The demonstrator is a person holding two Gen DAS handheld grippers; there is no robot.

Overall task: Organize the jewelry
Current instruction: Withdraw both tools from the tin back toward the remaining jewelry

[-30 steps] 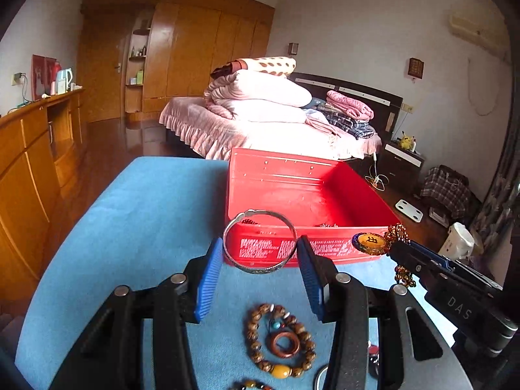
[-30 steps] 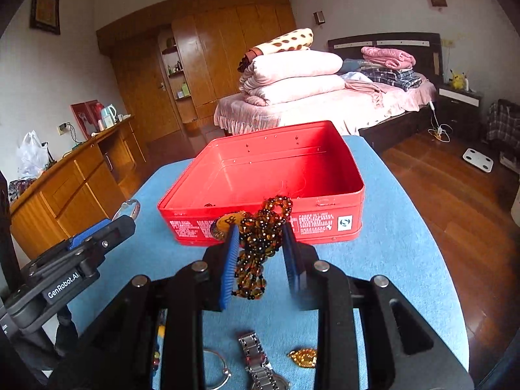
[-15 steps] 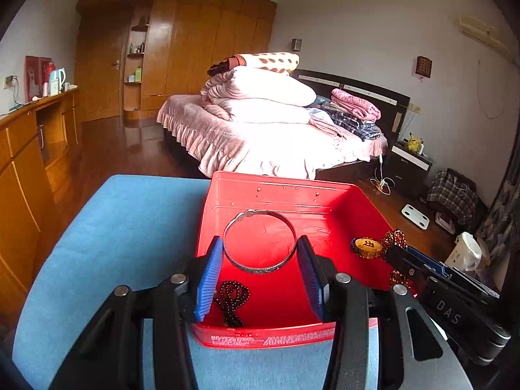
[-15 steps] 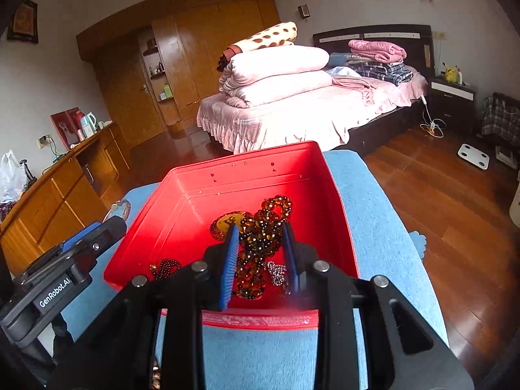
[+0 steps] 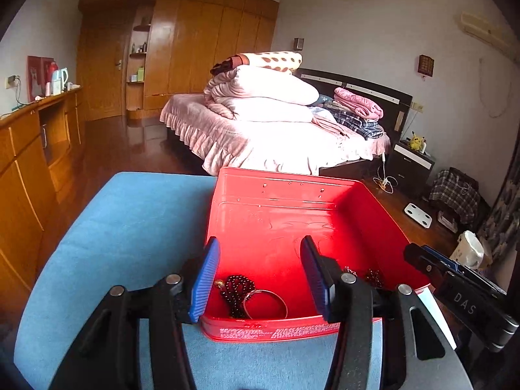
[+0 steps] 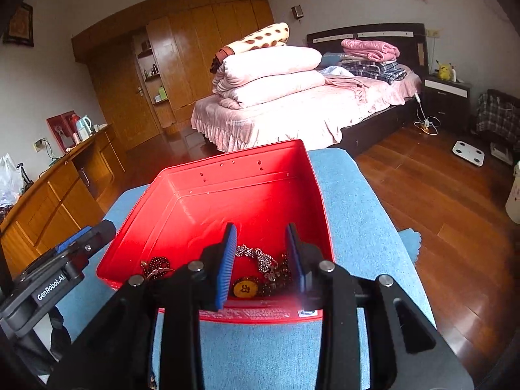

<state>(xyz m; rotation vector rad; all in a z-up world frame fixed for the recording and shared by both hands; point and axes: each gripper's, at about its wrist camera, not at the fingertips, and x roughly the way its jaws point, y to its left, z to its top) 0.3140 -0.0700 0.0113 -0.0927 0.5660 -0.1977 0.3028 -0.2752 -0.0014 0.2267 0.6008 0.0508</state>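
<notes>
1. The left gripper (image 5: 260,276) has just been opening; its fingers are spread and hold nothing. The silver bangle (image 5: 265,304) lies in the red tin (image 5: 286,201) at its 6 o'clock wall, touching the dark bead string (image 5: 235,289). Pulling back low could catch the tin's near rim and drag it across the blue cloth (image 5: 130,227).
2. The right gripper (image 6: 260,253) has also just been opening; nothing is pinched. The amber beads with their gold pendant (image 6: 245,288) rest below, against a silver chain (image 6: 260,258). A finger dipping in could hook and tangle both.
</notes>
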